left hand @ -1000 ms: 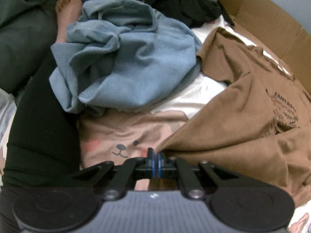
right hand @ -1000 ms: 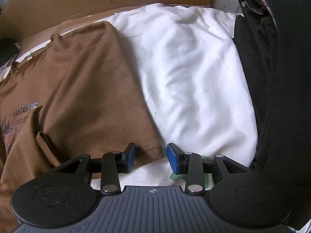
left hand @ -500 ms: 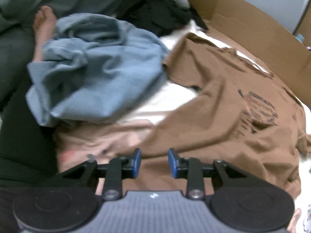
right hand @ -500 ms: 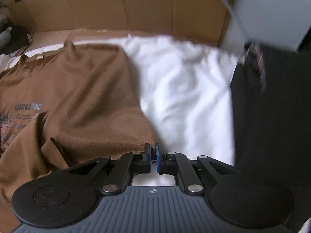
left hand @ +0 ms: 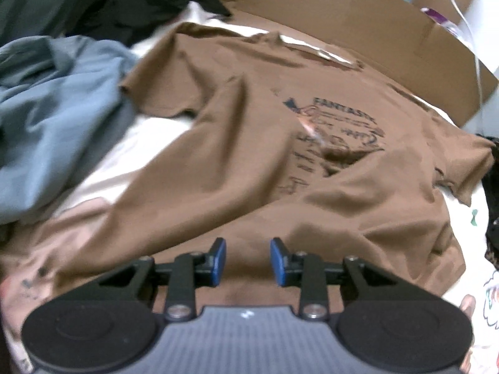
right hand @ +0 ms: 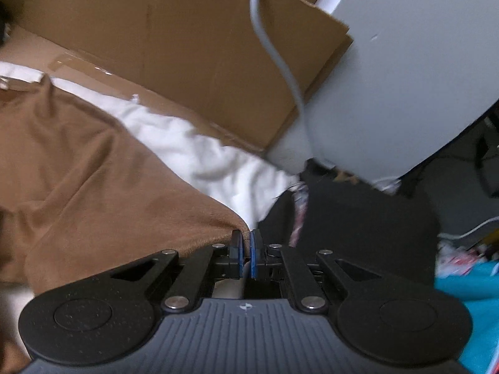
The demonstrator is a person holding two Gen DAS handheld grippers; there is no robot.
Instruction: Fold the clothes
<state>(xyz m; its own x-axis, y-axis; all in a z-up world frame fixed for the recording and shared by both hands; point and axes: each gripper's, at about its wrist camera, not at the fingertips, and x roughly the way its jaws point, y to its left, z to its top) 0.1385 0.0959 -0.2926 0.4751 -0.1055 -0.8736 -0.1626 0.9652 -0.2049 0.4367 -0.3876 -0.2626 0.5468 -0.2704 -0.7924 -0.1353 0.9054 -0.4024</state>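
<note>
A brown T-shirt (left hand: 255, 155) with a dark printed chest design lies spread face up on white bedding (left hand: 124, 143). In the left wrist view my left gripper (left hand: 246, 261) stands open just above the shirt's lower hem, with nothing between its blue pads. In the right wrist view my right gripper (right hand: 246, 249) is shut on a corner of the brown T-shirt (right hand: 93, 187) and holds that corner lifted, so the cloth drapes down to the left.
A crumpled blue garment (left hand: 53, 118) lies left of the shirt, with dark clothes (left hand: 131, 9) behind it. Cardboard (left hand: 343, 25) lines the far side. A pink bear-print cloth (left hand: 40, 265) lies under the hem. A black garment (right hand: 358, 218) and a grey cable (right hand: 274, 56) are at the right.
My left gripper let go of the shirt hem, opened and swung right. My right gripper closed on the shirt's corner and has lifted it up off the bedding.
</note>
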